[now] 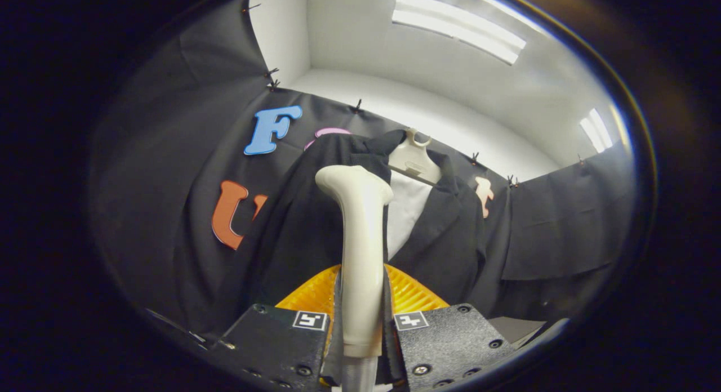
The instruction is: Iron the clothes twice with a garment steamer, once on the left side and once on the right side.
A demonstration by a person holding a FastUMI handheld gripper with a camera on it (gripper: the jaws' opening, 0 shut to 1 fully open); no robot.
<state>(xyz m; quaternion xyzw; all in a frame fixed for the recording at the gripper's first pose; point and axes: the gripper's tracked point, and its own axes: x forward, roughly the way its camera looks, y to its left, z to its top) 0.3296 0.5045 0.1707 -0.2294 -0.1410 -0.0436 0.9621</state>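
Rising upright through the lower centre of the frame, the cream garment steamer (360, 251) stood with its long axis near vertical — its head bent toward the upper left. The gripper (361, 324) was closed on its handle, both fingers pressing. Beyond hung a dark jacket (450, 234) on a pale hanger (415, 158) — centre right.

No word, brand or number can be read; two square coded markers (310, 320) are borne by the gripper (361, 295), at seven and five o'clock of the garment steamer (360, 234) clamped between its fingers.
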